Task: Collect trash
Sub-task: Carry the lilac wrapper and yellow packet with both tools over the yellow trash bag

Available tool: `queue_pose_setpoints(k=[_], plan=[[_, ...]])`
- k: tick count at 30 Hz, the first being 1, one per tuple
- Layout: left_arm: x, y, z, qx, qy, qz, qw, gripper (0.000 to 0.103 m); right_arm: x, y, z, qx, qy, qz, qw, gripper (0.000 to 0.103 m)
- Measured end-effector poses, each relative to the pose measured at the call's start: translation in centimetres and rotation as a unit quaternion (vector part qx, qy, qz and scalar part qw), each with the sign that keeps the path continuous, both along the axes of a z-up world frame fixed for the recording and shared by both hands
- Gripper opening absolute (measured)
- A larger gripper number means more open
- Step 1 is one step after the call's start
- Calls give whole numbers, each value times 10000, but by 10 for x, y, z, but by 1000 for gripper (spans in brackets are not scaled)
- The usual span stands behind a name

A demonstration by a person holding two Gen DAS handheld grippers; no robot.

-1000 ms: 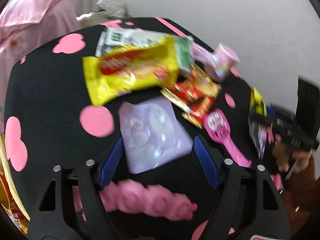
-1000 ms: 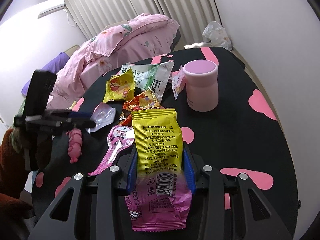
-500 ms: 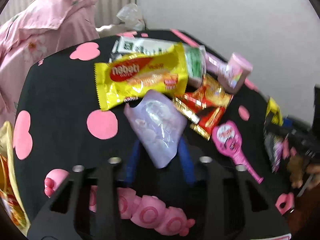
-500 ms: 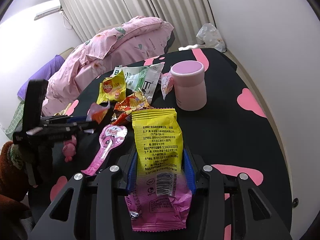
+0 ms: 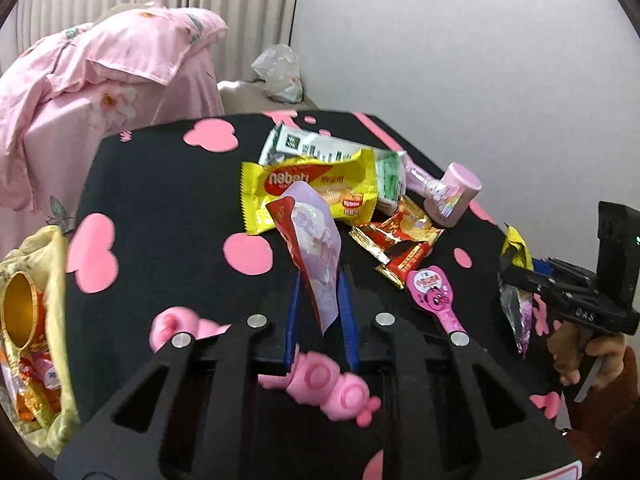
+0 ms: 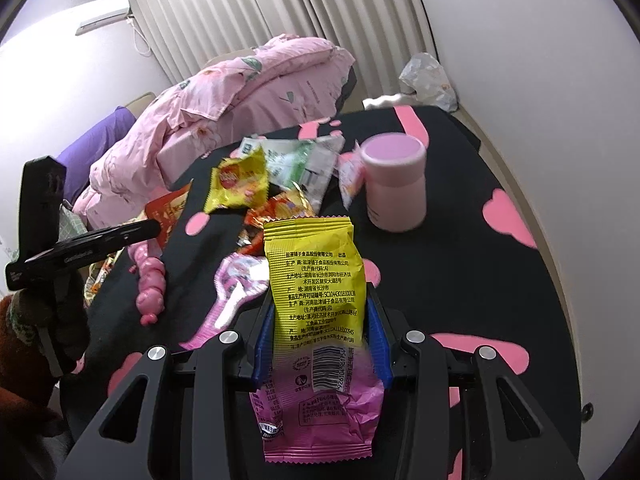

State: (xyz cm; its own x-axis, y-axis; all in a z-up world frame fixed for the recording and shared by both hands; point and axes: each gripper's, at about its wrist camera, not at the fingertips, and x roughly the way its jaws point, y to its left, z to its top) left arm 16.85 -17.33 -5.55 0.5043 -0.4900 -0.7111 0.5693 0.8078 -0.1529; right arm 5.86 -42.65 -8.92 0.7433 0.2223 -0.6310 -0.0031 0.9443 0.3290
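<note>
My left gripper [image 5: 319, 286] is shut on a pale lilac wrapper with a red side [image 5: 316, 240], held above the black table [image 5: 160, 208]; from the right wrist view its red side [image 6: 168, 210] shows. My right gripper [image 6: 320, 312] is shut on a yellow and pink snack bag [image 6: 316, 280]. On the table lie a yellow wafer wrapper [image 5: 312, 188], a green-white packet [image 5: 316, 146], a red-gold wrapper [image 5: 400, 240] and a pink paddle-shaped wrapper [image 5: 434, 294].
A pink cup [image 6: 394, 184] stands at the table's right side. A pink bumpy toy [image 5: 320, 380] lies near the front. A yellow bag of trash [image 5: 32, 320] hangs at the table's left edge. A bed with pink bedding [image 6: 248, 92] stands behind.
My left gripper closed on the lilac wrapper and lifted it off the table. The right gripper kept hold of its snack bag and barely moved.
</note>
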Motion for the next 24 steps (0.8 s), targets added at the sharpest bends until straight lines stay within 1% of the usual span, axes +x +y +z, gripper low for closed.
queue_pose_setpoints(k=[5,9,15,16,21,24], plan=[[-20,27,19,-52,-285,137,9995,18,3,25,29,-217,-335,243,9989,39],[-32,56,31,-202,-445,351,9982,18,8,49,48,-342,-514,476,9970,39],[-48,113,43,-440,-667,896,9928,18,22,100,85,-622,-799,1099,9888,39],[-50,126,44,-492,-689,1028,9911,18,27,114,94,-733,-880,1263,9854,39],[-57,188,45,-633,-775,1743,9796,18,47,166,115,-1036,-1066,1746,9734,39],[-60,225,43,-685,-748,2183,9706,18,59,191,121,-1047,-1122,1941,9689,39]])
